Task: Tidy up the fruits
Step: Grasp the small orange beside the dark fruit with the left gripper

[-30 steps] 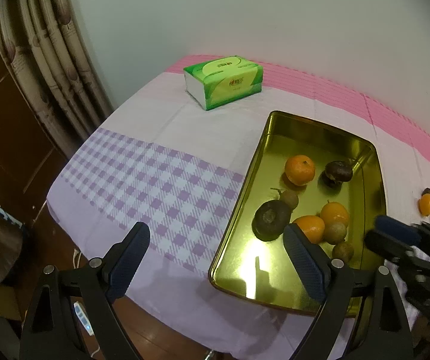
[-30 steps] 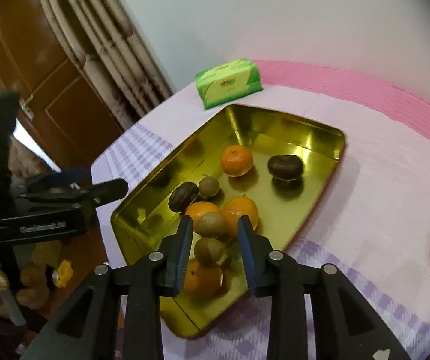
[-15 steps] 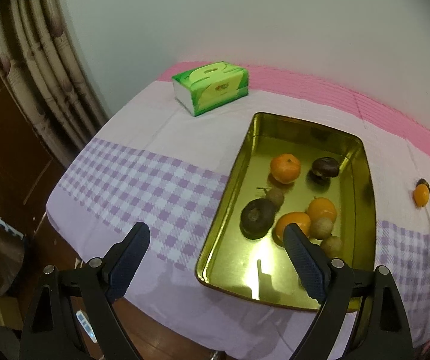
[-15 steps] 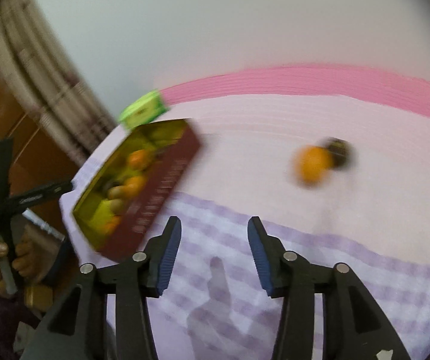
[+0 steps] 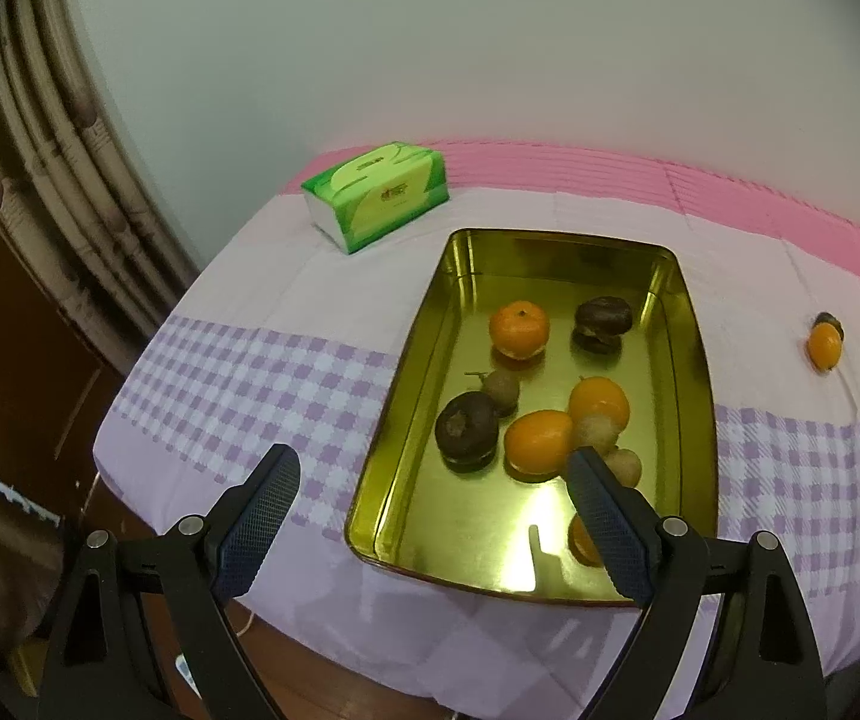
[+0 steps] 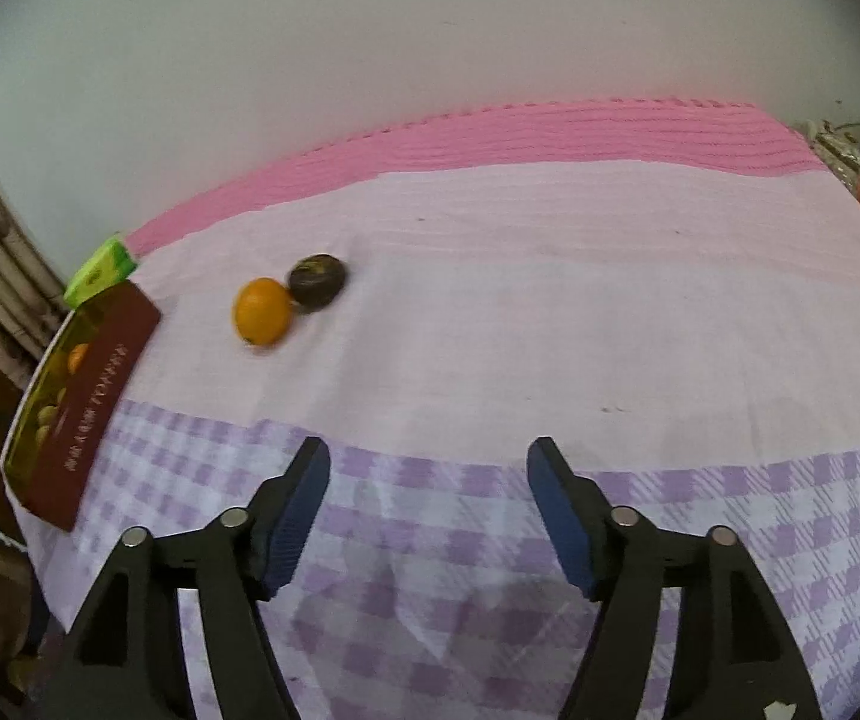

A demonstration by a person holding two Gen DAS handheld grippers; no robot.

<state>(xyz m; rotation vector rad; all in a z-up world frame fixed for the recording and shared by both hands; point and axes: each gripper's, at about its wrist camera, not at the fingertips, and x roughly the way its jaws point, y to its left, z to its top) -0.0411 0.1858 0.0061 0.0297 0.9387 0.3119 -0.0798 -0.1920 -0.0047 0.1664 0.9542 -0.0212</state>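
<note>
The right gripper (image 6: 430, 504), which a second ago sat nearly closed over the fruit in the gold tray (image 6: 106, 384), now hangs over bare checked tablecloth (image 6: 490, 570) with the tray off to its left. Its jaws are opening, with nothing between them. An orange (image 6: 262, 310) and a dark fruit (image 6: 317, 280), touching each other, now lie ahead of it. The left gripper (image 5: 430, 516) has drifted slightly, so the tray appears further left in its view.
</note>
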